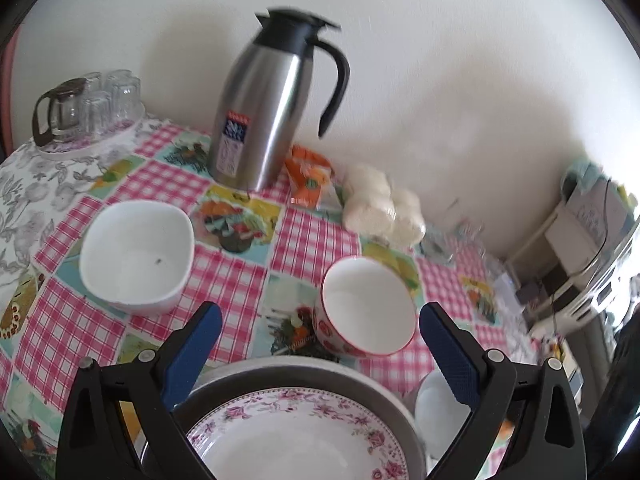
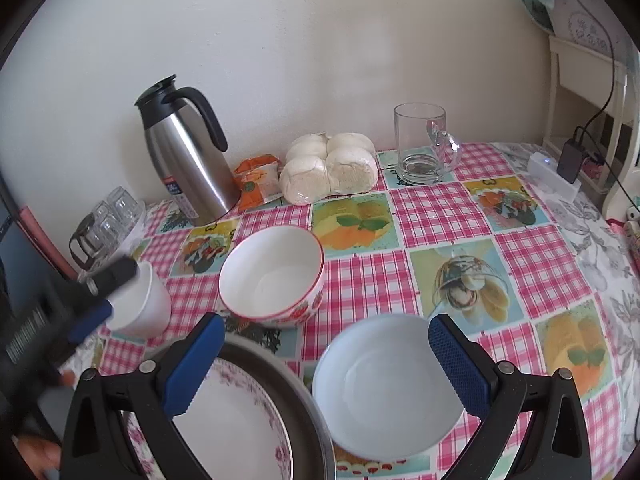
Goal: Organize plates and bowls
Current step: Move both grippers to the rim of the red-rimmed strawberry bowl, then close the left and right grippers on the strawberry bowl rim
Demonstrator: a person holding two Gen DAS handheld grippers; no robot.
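Below right gripper [image 2: 326,364]: white bowl [image 2: 386,388] | both grippers wide open, empty

My left gripper [image 1: 320,320] is a black plastic frame, each finger faced with a blue textured pad [image 1: 450,354], silver screws at its pivots. My right gripper [image 2: 326,332] is built the same: blue ribbed pads [image 2: 460,364], silver screws toward four and eight o'clock of its view.
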